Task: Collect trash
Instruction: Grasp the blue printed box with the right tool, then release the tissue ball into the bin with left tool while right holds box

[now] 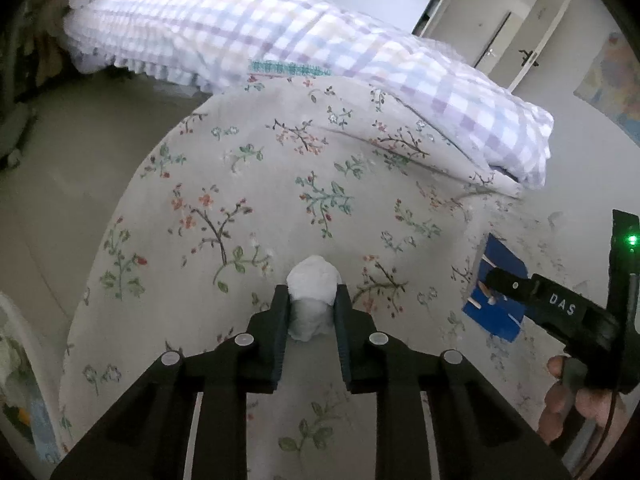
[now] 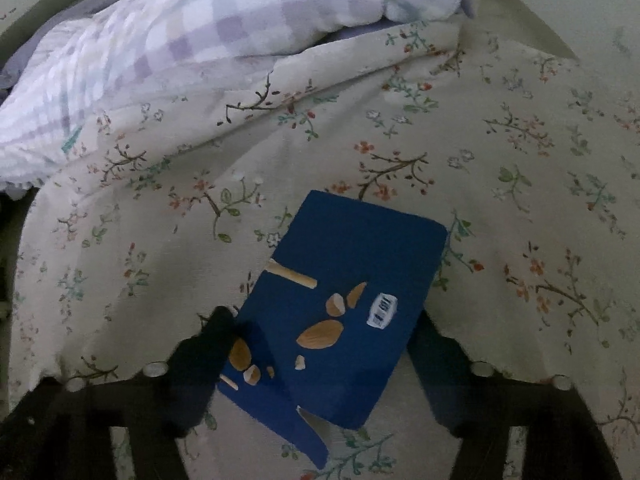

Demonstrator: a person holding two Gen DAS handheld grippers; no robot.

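We see a bed covered by a floral bedspread (image 1: 256,184), with a checked quilt (image 1: 280,40) bunched along its far side. In the left wrist view, the left gripper (image 1: 312,300) has its two black jaws drawn close together on a crumpled white tissue wad (image 1: 313,286) — the pads press it on both sides, and the top of the wad bulges out beyond the fingertips while its lower part sits between them, against the bedspread.

To the right in that same view, the right gripper (image 1: 496,280) reaches over a blue snack wrapper (image 1: 498,320) lying flat on the bedspread, well apart from the tissue; a person's hand (image 1: 568,404) grips its handle.

In the right wrist view, the blue snack wrapper (image 2: 352,304) lies between the jaws of the right gripper (image 2: 320,344), printed with nuts and a small white label, its near corner torn. The left finger (image 2: 208,344) sits at the wrapper's left edge and the other at its right edge — the jaws stand about half open, and we cannot tell whether the pads actually press on the wrapper.
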